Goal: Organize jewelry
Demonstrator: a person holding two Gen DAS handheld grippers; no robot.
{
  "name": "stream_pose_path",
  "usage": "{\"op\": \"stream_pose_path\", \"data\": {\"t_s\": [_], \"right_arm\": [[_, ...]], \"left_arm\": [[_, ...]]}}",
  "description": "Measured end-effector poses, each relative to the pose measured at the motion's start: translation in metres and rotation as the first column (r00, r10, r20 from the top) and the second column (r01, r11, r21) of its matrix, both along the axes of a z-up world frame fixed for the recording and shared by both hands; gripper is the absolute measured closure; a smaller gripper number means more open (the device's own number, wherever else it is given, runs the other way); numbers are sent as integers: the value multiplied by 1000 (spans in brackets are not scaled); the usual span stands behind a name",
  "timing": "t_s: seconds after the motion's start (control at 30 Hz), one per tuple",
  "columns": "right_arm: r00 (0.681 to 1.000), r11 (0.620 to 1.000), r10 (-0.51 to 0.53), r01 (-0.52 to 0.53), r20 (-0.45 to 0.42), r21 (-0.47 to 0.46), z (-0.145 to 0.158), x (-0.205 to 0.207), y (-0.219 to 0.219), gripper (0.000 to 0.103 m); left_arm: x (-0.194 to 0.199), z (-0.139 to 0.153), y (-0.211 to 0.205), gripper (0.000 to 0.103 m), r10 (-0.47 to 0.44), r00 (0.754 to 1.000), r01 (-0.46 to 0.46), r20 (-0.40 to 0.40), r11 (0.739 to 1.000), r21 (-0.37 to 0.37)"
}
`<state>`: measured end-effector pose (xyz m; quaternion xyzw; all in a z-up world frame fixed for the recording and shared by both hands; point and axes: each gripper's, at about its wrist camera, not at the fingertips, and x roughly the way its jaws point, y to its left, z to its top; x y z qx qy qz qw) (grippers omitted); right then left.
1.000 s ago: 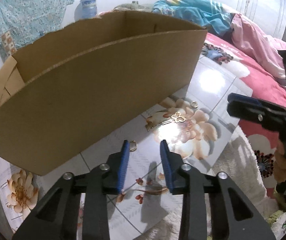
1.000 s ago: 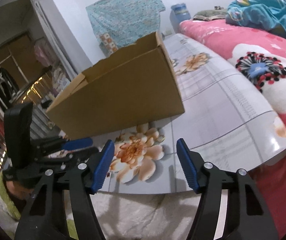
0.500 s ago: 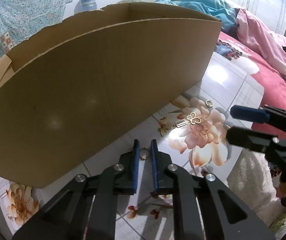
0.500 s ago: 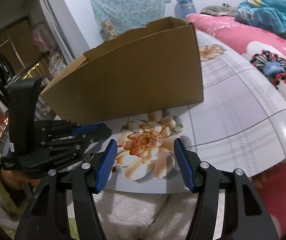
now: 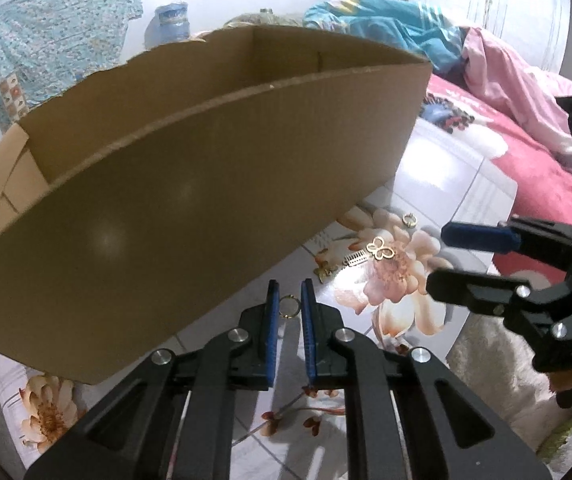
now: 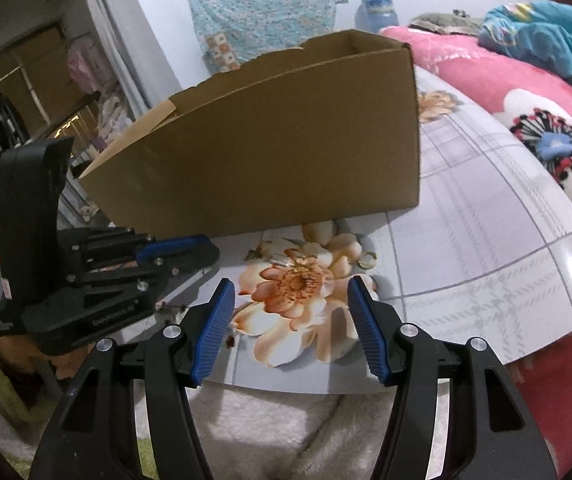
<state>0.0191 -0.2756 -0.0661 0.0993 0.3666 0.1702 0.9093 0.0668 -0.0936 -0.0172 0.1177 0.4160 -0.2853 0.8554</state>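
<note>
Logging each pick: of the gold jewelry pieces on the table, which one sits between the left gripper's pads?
The small gold ring, alone between the left gripper pads by the cardboard box; the butterfly piece and other ring lie farther right.

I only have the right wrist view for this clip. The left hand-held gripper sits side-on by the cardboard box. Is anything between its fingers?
Observer: Yes. The left wrist view shows the left hand-held gripper shut on a small gold ring, near the foot of the brown cardboard box.
Operator: What other jewelry lies nearby?
Observer: A flat gold butterfly-shaped piece lies on the flower print of the glossy table.
Operator: Anything in the box?
Observer: Its upper inside walls look bare from that view; the floor is hidden.
</note>
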Motion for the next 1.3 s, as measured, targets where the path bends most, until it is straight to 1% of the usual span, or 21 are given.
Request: {"op": "stream_pose_path", "data": {"t_s": [0.17, 0.23, 0.37, 0.43, 0.5, 0.57, 0.67, 0.8, 0.9, 1.03, 1.07, 1.23, 1.3], "right_arm": [[999, 998, 50, -50, 4, -36, -1, 3, 16, 59], [998, 997, 62, -62, -2, -49, -2, 8, 22, 64], [998, 994, 58, -59, -10, -89, -3, 21, 26, 70], [998, 993, 61, -62, -12, -104, -3, 28, 26, 71], [998, 990, 69, -70, -10, -123, -2, 32, 28, 75], [996, 985, 89, -88, -4, -149, -1, 37, 34, 76], [992, 971, 127, -124, 0, -204, -1, 44, 41, 82], [985, 953, 170, -171, -24, -250, -4, 57, 42, 85], [978, 944, 204, -207, -41, -258, -3, 58, 47, 86], [970, 935, 234, -245, -72, -258, -1, 58, 52, 90], [968, 933, 237, -249, -77, -259, -1, 57, 52, 91], [968, 927, 236, -250, -83, -281, 1, 54, 56, 93], [970, 926, 226, -241, -84, -290, 2, 56, 58, 96]], "left_arm": [[1, 5, 6, 93, 19, 1000, -19, 2, 1000, -24], [1, 6, 9, 93, 20, 1000, -20, 0, 999, -37], [-1, 6, 13, 93, 16, 1000, -17, -3, 999, -50], [-1, 6, 15, 93, 16, 1000, -16, -6, 998, -60], [-2, 6, 16, 93, 13, 1000, -14, -12, 997, -70], [-1, 4, 14, 93, 9, 1000, -10, -17, 997, -73], [0, 2, 15, 93, 4, 1000, -6, -24, 997, -79], [1, -1, 18, 93, 3, 999, -6, -36, 996, -88], [3, -2, 21, 93, 5, 999, -9, -44, 996, -93], [4, -4, 22, 93, 5, 999, -10, -52, 995, -97], [5, -4, 23, 93, 5, 999, -11, -53, 995, -98], [6, -5, 25, 93, 5, 998, -11, -60, 995, -102], [5, -5, 24, 93, 5, 998, -11, -59, 995, -100]]}}
